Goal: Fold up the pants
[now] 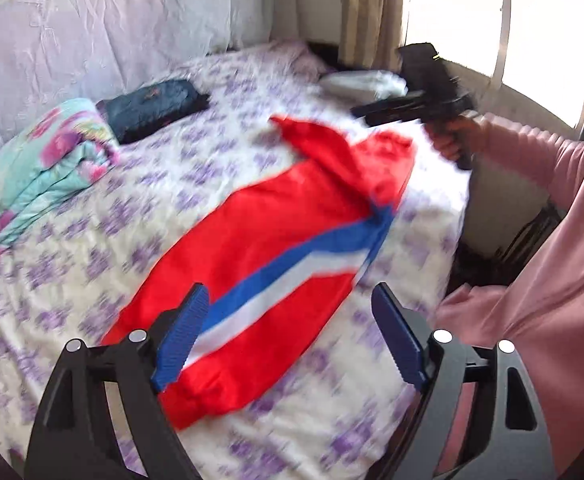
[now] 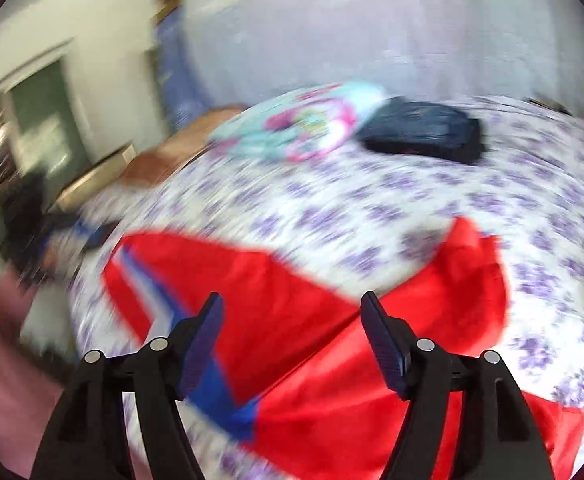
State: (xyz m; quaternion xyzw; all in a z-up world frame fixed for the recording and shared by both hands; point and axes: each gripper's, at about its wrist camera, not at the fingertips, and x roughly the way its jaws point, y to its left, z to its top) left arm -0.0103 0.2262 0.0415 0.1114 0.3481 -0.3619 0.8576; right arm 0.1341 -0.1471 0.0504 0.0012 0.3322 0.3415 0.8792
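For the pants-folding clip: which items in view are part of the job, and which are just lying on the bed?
Part of the job:
- red pants
- left gripper, open
- right gripper, open

Lying about:
- dark folded garment
- floral quilt
- white bundle

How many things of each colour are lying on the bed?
Red: 1, the pants
Dark blue: 1, a folded garment
Turquoise and pink: 1, a folded blanket
White: 1, a bundle by the window
Total: 4
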